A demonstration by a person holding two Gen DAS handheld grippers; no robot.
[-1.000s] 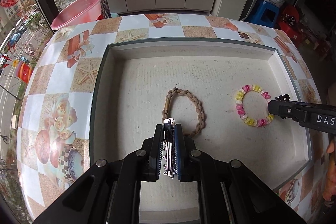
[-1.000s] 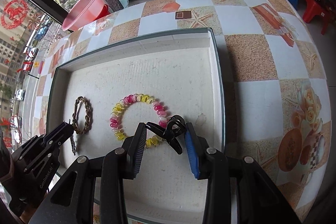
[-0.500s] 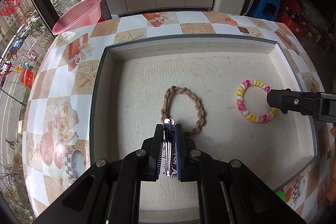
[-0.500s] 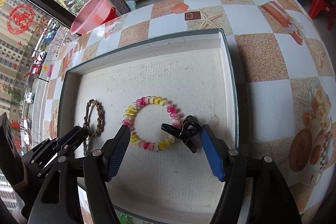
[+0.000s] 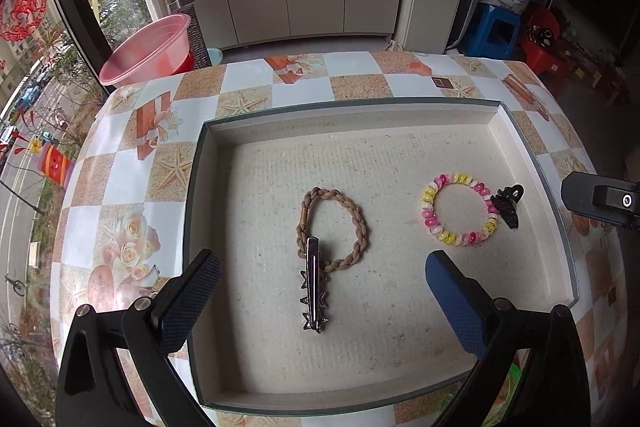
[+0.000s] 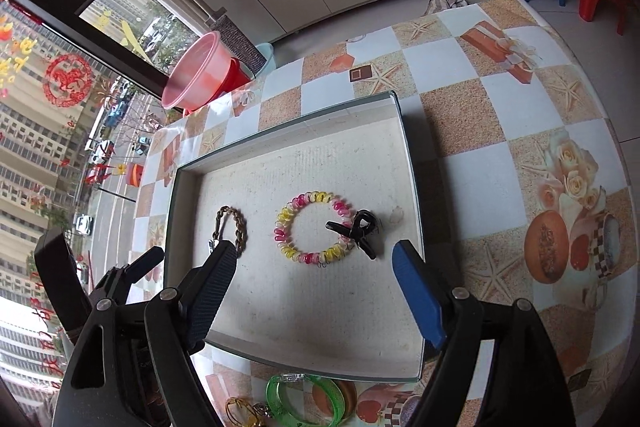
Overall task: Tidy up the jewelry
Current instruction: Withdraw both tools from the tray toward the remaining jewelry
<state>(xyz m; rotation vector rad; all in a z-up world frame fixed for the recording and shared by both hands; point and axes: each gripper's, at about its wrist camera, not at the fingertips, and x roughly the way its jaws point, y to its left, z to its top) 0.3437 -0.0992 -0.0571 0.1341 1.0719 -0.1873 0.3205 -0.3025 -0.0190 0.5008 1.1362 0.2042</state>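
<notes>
Left gripper [image 5: 320, 295] jaws just opened wide, empty; silver star clip [image 5: 314, 291] lies in tray [image 5: 532, 155], tip across braided bracelet [image 5: 332, 227]. Clip light, rigid, slippery: grasp flat sides. Right gripper [image 6: 316, 291] wide, empty; black claw clip [image 6: 358, 231] touching coil bracelet [image 6: 312, 227].

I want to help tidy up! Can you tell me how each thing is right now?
Left gripper: open, empty.
Right gripper: open, empty.
Silver clip: flat in tray, tip over braided band.
Braided band: flat in tray.
Spiral band: flat in tray.
Black clip: on spiral band's edge.
Tray: open.
</notes>
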